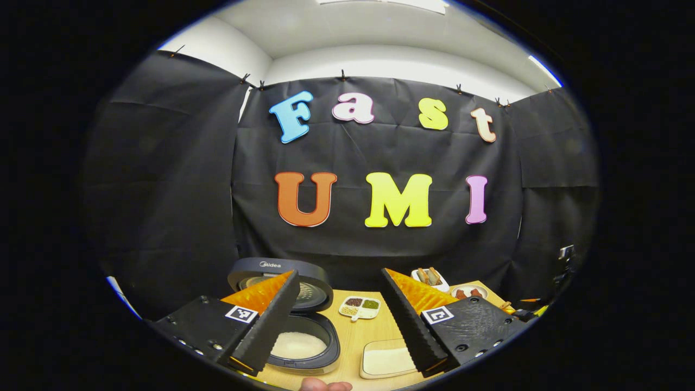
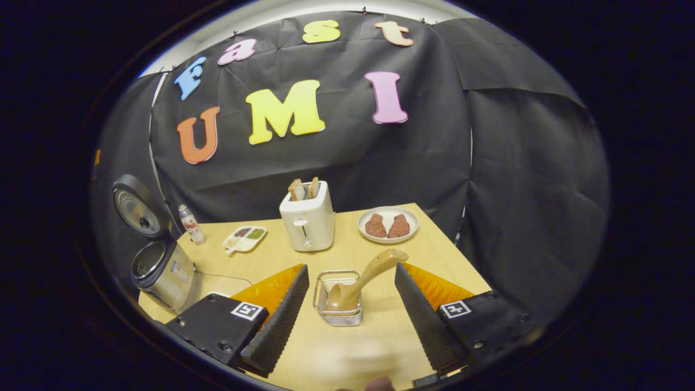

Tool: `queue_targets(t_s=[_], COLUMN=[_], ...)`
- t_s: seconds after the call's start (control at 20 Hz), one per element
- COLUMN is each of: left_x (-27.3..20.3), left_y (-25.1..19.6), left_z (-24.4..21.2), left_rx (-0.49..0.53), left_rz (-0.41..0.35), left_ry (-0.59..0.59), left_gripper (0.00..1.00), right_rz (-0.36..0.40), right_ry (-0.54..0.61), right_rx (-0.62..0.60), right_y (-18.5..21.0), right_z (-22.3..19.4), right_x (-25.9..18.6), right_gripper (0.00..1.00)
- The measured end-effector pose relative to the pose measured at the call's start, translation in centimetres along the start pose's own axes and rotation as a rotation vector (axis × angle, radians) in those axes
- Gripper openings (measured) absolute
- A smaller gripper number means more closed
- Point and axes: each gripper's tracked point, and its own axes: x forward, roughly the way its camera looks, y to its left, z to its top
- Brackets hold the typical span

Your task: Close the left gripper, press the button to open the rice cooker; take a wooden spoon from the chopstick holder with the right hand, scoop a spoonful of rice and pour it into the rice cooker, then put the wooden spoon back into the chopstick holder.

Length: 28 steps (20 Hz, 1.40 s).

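We found the rice cooker (image 1: pixel 296 326) already open, its lid (image 1: pixel 282 277) standing upright behind the pot, so we judged the button step complete and the spoon step in hand. The left gripper (image 1: pixel 339 320) hovered above the cooker with its jaws set wide and nothing between them; the right gripper (image 2: pixel 347 320) was likewise spread wide and empty, aimed at the chopstick holder (image 2: pixel 337 298). That holder, a wire basket, stood near the front edge of the desk (image 2: pixel 347 347), and the wooden spoon (image 2: pixel 364 279) rested in it bowl down, with its handle leaning up and to the right in the right gripper view. We judged that the next move called for advancing the right gripper until the handle lay between the fingers, then closing on it and lifting it clear of the wire rim. Regarding containers: the cooker pot held a white layer that we took for rice; a shallow rectangular tray (image 1: pixel 388 361) just beside the cooker, at the front edge, held a pale white fill, probably the rice supply. A divided dish (image 1: pixel 359 307) farther back held dark and green portions. The toaster (image 2: pixel 307 217) near the back edge carried two slices, and the plate (image 2: pixel 388 224) toward the back right corner bore two brown pieces.
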Motion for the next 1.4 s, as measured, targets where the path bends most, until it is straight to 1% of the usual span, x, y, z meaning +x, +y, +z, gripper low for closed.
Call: queue_targets(t_s=[0.15, 0.2, 0.25, 0.3, 0.45, 0.5, 0.65, 0.7, 0.75, 0.8, 0.9, 0.95, 1.0, 1.05, 1.25, 1.4], left_x=[1.6, 2.3, 3.0, 3.6, 5.0, 5.3, 6.0, 6.1, 6.3, 6.3, 5.8, 5.6, 5.3, 5.0, 3.8, 2.3], left_y=[-1.2, -1.6, -1.8, -2.1, -3.1, -3.6, -5.3, -5.3, -5.3, -5.2, -4.8, -4.6, -4.3, -4.1, -2.6, -1.1], left_z=[0.1, 0.0, -0.1, -0.5, -1.3, -1.3, -2.1, -2.2, -2.2, -2.2, -2.2, -2.0, -1.8, -1.8, -1.7, -1.5], left_rx=[0.006, 0.01, 0.012, 0.007, 0.006, 0.007, 0.012, 0.016, 0.016, 0.015, 0.016, 0.015, 0.012, 0.015, 0.012, 0.012], left_rz=[0.005, 0.006, 0.009, 0.013, 0.028, 0.026, -0.004, -0.007, -0.006, -0.002, 0.012, 0.019, 0.021, 0.021, 0.033, 0.039], left_ry=[0.0, 0.001, 0.007, 0.018, 0.045, 0.042, 0.068, 0.072, 0.074, 0.076, 0.077, 0.069, 0.062, 0.06, 0.054, 0.04], left_gripper=[0.95, 0.95, 0.95, 0.95, 0.95, 0.95, 0.95, 0.95, 0.95, 0.95, 0.95, 0.96, 0.95, 0.95, 0.95, 0.95], right_rz=[0.012, 0.014, 0.018, 0.025, 0.051, 0.065, 0.079, 0.081, 0.084, 0.085, 0.083, 0.086, 0.082, 0.075, 0.063, 0.047], right_ry=[0.074, 0.097, 0.118, 0.137, 0.182, 0.193, 0.193, 0.188, 0.184, 0.186, 0.195, 0.195, 0.188, 0.177, 0.186, 0.165], right_rx=[0.068, 0.091, 0.106, 0.118, 0.147, 0.158, 0.166, 0.162, 0.163, 0.165, 0.177, 0.192, 0.204, 0.212, 0.221, 0.207], right_y=[-0.7, -1.0, -1.2, -1.3, -1.1, -1.1, -0.9, -0.8, -0.6, -0.4, -0.4, -0.3, -0.3, -0.4, 0.0, 0.9], right_z=[-2.1, -2.8, -3.3, -3.8, -4.5, -4.6, -4.0, -3.9, -3.8, -3.6, -3.4, -3.1, -2.7, -2.2, -1.7, 0.1], right_x=[3.0, 3.9, 4.8, 5.1, 7.4, 7.7, 8.5, 8.5, 8.5, 8.7, 8.8, 8.8, 8.6, 8.6, 7.7, 6.7], right_gripper=[0.98, 1.0, 0.99, 0.95, 0.88, 0.83, 0.79, 0.74, 0.63, 0.61, 0.49, 0.4, 0.4, 0.29, 0.22, 0.18])
